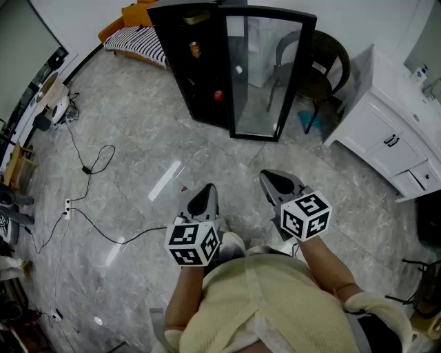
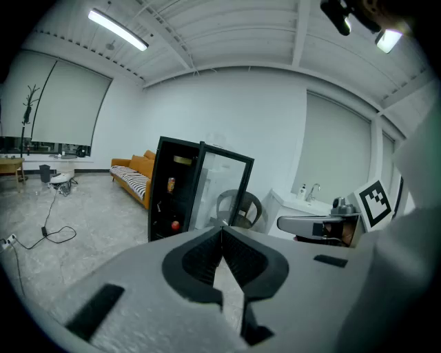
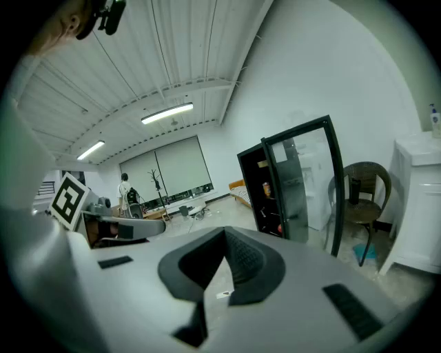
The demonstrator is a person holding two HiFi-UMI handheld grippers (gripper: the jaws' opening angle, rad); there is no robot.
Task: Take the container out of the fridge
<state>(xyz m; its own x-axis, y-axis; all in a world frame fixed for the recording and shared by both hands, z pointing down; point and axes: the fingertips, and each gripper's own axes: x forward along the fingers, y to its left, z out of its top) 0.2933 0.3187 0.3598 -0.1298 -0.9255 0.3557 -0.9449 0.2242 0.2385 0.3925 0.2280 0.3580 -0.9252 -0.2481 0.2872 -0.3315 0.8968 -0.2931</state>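
Observation:
A black fridge (image 1: 196,65) stands across the room with its glass door (image 1: 265,76) swung open. On its shelves I see a yellowish container (image 1: 196,18) at the top, a can (image 1: 195,49) below it and a red item (image 1: 218,96) lower down. The left gripper view shows the fridge (image 2: 169,196) and its door (image 2: 224,186) far ahead. My left gripper (image 1: 208,189) (image 2: 222,232) is shut with nothing in it. My right gripper (image 1: 264,175) (image 3: 225,234) is shut too, empty, side by side with the left. Both are well short of the fridge (image 3: 265,189).
A dark chair (image 1: 310,69) stands behind the open door, a white cabinet (image 1: 389,131) to its right. A striped sofa (image 1: 134,38) sits at the back left. Cables (image 1: 89,165) trail over the grey floor at left. A person (image 3: 126,189) stands far off.

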